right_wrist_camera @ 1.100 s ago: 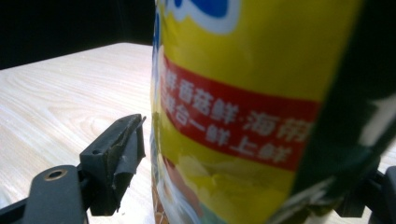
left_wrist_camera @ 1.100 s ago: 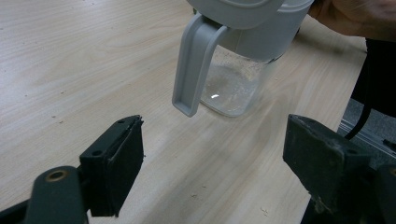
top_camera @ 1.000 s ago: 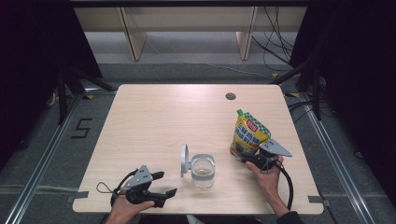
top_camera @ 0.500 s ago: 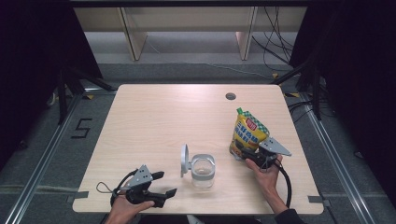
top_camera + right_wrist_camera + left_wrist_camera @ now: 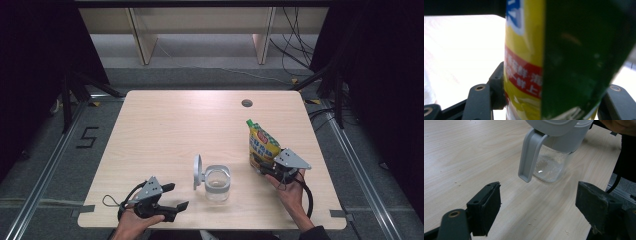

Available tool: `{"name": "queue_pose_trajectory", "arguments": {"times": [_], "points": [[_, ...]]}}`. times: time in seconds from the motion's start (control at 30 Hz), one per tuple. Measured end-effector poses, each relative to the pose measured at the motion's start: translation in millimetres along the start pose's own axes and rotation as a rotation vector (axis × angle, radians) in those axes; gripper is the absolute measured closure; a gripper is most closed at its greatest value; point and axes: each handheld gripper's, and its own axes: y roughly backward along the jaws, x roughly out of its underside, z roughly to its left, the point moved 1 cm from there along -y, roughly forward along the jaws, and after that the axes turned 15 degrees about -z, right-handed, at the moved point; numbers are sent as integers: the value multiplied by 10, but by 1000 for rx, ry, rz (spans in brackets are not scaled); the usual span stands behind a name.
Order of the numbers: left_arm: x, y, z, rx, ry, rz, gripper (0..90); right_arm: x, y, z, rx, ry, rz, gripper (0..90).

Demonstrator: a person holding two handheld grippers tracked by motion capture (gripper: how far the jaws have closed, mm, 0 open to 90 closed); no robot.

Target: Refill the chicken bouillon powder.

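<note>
Work in hand: pouring from a yellow and green refill pouch (image 5: pixel 263 144) into a clear jar (image 5: pixel 218 183), judging by how the things stood.
Done so far: the jar's grey lid (image 5: pixel 198 171) was already flipped open and stood upright on its left side; the pouch was already gripped low down by the right hand-held gripper (image 5: pixel 266 168).
Left to do: the pouch stood upright with its spout at the top, not yet over the jar; carrying it across, tipping and pouring seemed not yet done. The jar looked almost empty, with only a pale dusting on its glass.
Pouch position: near the right front of the tabletop (image 5: pixel 165 130), just right of the jar and apart from it.
Right hand-held gripper: its jaws had just been closing and pressed on either side of the pouch's base; the hand reached in from the near edge, gripper pointing forward and left.
Left hand-held gripper (image 5: pixel 175 196): jaws wide apart and empty, resting low near the front left edge, pointing right towards the jar.
</note>
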Motion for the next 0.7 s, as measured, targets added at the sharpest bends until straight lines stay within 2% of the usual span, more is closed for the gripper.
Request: {"name": "queue_pose_trajectory", "arguments": {"times": [0.03,0.1,0.13,0.2,0.23,0.33,0.43,0.47,0.5,0.53,0.57,0.67,0.7], "points": [[0,1,-2,-2,2,0,198,-40,19,0,-12,52,-5,395],[-1,4,2,-5,-1,-1,198,-101,61,43,-19,87,-9,396],[1,4,3,-3,2,-4,198,-133,89,58,-41,107,8,396],[3,2,8,1,0,-10,198,-158,114,78,-47,114,11,396],[6,1,5,2,5,-9,198,-204,158,108,-59,150,14,396],[7,0,5,1,5,-7,198,-236,201,131,-69,173,11,396],[9,-2,11,-3,4,-9,198,-308,300,173,-104,240,28,396],[12,-9,5,-5,14,-15,198,-327,326,182,-103,251,29,396],[12,-8,8,-6,11,-13,198,-342,343,190,-117,268,33,397],[12,-8,8,-6,11,-13,198,-355,373,207,-112,262,39,396],[8,2,22,-8,-7,3,198,-369,391,214,-124,275,43,396],[12,-8,4,-9,18,-16,198,-404,440,255,-151,358,69,397],[11,-2,14,-8,7,-6,198,-409,461,267,-154,367,75,396]]}}
